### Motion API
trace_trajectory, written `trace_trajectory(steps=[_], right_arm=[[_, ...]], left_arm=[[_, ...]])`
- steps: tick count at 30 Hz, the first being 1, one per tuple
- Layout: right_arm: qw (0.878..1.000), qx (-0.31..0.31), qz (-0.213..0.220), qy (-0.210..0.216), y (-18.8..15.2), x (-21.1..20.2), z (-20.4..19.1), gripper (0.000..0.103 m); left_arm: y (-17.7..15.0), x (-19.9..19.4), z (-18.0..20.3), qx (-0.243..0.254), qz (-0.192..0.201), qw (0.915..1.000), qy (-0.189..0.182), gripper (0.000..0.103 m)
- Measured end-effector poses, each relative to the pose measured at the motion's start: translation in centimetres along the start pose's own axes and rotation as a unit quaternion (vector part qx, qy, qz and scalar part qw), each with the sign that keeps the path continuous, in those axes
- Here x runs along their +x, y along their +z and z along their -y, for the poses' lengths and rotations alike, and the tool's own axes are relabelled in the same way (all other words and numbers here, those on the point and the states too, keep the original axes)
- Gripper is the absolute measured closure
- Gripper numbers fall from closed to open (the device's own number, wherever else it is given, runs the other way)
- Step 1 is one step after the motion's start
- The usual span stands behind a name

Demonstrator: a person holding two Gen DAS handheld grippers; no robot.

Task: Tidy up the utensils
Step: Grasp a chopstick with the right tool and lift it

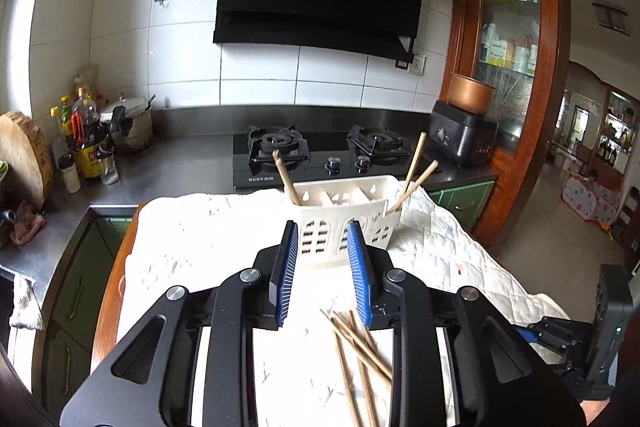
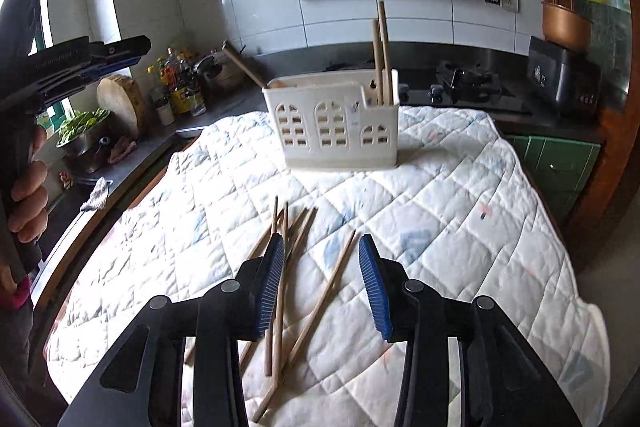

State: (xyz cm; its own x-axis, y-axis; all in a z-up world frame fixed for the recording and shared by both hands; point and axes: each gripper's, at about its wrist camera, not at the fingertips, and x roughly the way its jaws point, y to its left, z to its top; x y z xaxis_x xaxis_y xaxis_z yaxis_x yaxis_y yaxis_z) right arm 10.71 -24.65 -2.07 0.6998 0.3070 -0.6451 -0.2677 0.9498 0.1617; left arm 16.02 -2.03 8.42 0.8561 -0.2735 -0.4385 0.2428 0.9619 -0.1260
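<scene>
A white plastic utensil holder stands upright on the quilted cloth. It holds one wooden chopstick at its left end and two at its right end. Several loose wooden chopsticks lie in a crossed pile on the cloth. My left gripper is open and empty, raised just before the holder. My right gripper is open and empty, hovering over the pile. The left gripper also shows at the left edge of the right wrist view.
A gas stove sits on the dark counter behind the cloth. Sauce bottles, a pot and a round wooden board stand at the left. A black cooker stands at the right. A bowl of greens sits by the window.
</scene>
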Motion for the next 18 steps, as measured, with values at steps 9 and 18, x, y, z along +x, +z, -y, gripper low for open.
trace_trajectory(steps=[9,18], right_arm=[[0.997,-0.01,-0.07,0.029,-4.9,4.0,-2.4,0.087],[0.995,-0.009,-0.095,0.021,-5.2,6.5,-2.5,0.094]], left_arm=[[-6.9,-2.4,-2.9,-0.042,-0.031,0.9981,0.033,0.077],[-10.3,-3.3,-5.8,-0.078,-0.052,0.9944,0.049,0.077]])
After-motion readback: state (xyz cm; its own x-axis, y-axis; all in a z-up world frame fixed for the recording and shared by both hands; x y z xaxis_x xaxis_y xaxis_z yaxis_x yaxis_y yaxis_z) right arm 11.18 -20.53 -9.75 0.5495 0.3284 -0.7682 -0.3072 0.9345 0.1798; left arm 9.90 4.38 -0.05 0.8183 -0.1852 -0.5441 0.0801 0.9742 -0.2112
